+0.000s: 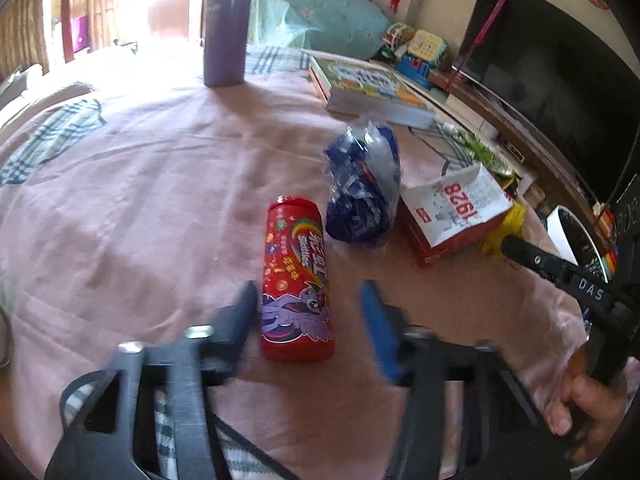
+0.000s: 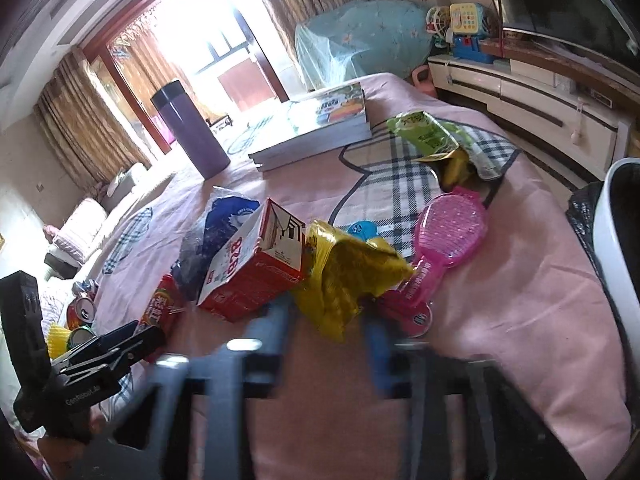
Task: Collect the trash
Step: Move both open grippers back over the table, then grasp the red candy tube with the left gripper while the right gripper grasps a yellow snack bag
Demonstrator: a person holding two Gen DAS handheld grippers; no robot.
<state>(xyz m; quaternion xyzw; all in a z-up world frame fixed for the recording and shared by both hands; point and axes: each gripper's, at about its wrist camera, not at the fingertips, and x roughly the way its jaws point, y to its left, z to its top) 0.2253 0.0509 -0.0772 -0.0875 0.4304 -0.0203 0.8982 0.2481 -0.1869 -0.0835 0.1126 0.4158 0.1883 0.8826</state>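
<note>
A red Skittles can (image 1: 297, 280) lies on the pink bedsheet, between the open fingers of my left gripper (image 1: 308, 300), which is empty. Behind it lie a crumpled blue plastic wrapper (image 1: 364, 188) and a red-and-white carton (image 1: 456, 212). In the right wrist view, my right gripper (image 2: 326, 320) is open and empty, with a crumpled yellow snack bag (image 2: 344, 276) between its fingertips. The carton (image 2: 252, 268), blue wrapper (image 2: 216, 232) and red can (image 2: 160, 308) lie to its left. A green snack bag (image 2: 428, 132) lies farther back.
A white bin with a black liner (image 2: 612, 220) stands at the bed's right edge. A pink hairbrush (image 2: 448, 236), a stack of books (image 2: 316, 124) and a purple tumbler (image 2: 188, 132) are on the bed. Drink cans (image 2: 82, 308) lie at left. A TV cabinet (image 2: 520, 92) runs along the right wall.
</note>
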